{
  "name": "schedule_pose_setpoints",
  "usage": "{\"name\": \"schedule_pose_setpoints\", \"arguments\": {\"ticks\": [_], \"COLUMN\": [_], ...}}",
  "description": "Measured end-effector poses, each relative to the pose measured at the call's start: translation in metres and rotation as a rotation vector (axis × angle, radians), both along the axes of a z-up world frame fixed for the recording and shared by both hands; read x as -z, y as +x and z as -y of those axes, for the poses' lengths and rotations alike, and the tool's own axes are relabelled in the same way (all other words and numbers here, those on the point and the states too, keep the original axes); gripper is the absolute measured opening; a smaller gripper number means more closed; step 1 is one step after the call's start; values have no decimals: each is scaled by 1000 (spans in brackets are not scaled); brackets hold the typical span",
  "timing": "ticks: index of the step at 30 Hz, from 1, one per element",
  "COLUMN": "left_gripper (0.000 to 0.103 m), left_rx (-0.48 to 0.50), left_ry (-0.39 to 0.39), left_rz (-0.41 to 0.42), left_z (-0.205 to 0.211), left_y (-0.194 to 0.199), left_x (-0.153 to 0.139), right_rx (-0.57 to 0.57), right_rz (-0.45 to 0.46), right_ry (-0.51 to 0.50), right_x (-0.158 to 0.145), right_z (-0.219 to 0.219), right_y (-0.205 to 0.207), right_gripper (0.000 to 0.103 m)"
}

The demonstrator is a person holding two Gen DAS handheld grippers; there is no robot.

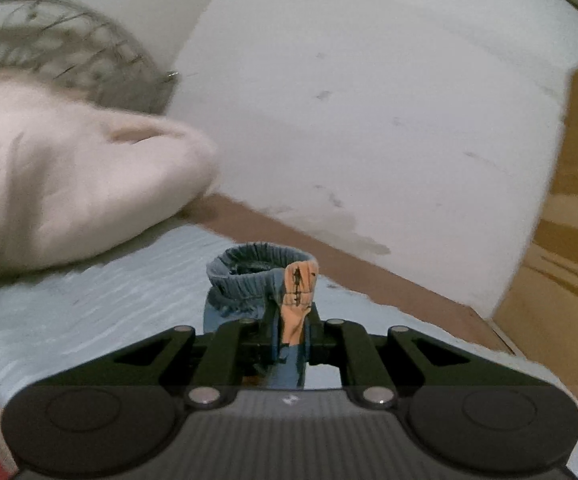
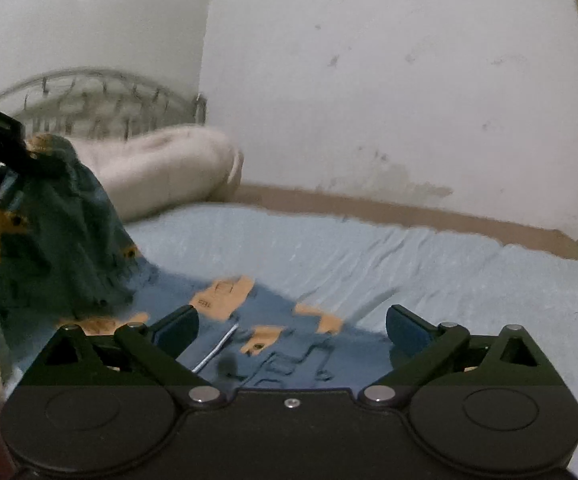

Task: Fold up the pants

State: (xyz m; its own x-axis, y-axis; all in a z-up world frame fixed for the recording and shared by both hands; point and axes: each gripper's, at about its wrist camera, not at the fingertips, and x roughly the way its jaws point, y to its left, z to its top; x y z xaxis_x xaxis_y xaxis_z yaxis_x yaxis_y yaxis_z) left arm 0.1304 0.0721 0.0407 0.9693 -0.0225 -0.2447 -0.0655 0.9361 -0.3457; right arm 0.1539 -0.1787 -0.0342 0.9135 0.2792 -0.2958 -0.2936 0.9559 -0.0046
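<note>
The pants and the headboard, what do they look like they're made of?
Pants: probably soft blue denim-like cloth with orange patches; it drapes and bunches, elastic-gathered waistband. Headboard: likely metal, dull grey; thin curved bars, though blurred.

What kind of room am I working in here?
Most likely a bedroom: the pants lie on a bed with a light blue sheet, a pillow and a metal headboard.

White stained walls (image 2: 369, 80) meet in a corner behind a bed with light blue sheet (image 2: 369, 248), metal headboard (image 2: 101, 100), pale pillow (image 1: 69, 184) and brown frame (image 1: 329, 256)
</note>
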Motion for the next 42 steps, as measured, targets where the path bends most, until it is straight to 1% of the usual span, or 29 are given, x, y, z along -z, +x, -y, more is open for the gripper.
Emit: {"name": "schedule_pose_setpoints", "arguments": {"ticks": [3, 5, 10, 13, 16, 21, 25, 29, 34, 35, 36, 37, 38, 39, 40, 42], "left_gripper": [11, 11, 11, 11, 11, 11, 11, 12, 15, 16, 23, 35, 44, 60, 67, 73], "left_rx": [72, 124, 236, 302, 362, 452, 507, 539, 561, 565, 572, 581, 600, 618, 631, 643], "left_ry": [53, 86, 196, 253, 302, 409, 496, 542, 533, 524, 509, 487, 460, 433, 407, 387], "left_rz": [10, 7, -33, -51, -67, -89, -110, -144, -180, -183, -187, -192, -193, -192, -186, -171], "left_z": [30, 52, 107, 139, 168, 212, 246, 264, 264, 264, 261, 257, 254, 250, 246, 240], "left_y": [4, 11, 23, 25, 26, 22, 11, 3, 7, 7, 7, 7, 6, 6, 5, 1], "left_x": [-9, -12, -11, -4, 5, 22, 43, 64, 73, 74, 73, 72, 72, 69, 67, 62], "right_rx": [23, 64, 155, 189, 228, 305, 336, 339, 352, 355, 357, 360, 366, 372, 376, 385], "right_rz": [1, 1, -8, -25, -22, -20, -34, -49, -59, -63, -71, -80, -88, -98, -103, -113], "right_ry": [8, 13, 33, 24, 19, 35, 40, 40, 39, 39, 38, 37, 36, 36, 37, 41], "right_x": [-5, -5, -1, 2, 2, 3, 9, 13, 15, 15, 17, 19, 20, 21, 23, 23], "right_z": [22, 39, 75, 93, 112, 139, 151, 155, 156, 155, 156, 157, 157, 158, 158, 158], "right_y": [-15, -29, -69, -85, -95, -105, -107, -105, -102, -102, -100, -99, -97, -96, -97, -96], "right_gripper": [101, 102, 102, 102, 102, 102, 102, 102, 102, 102, 102, 102, 102, 102, 102, 102]}}
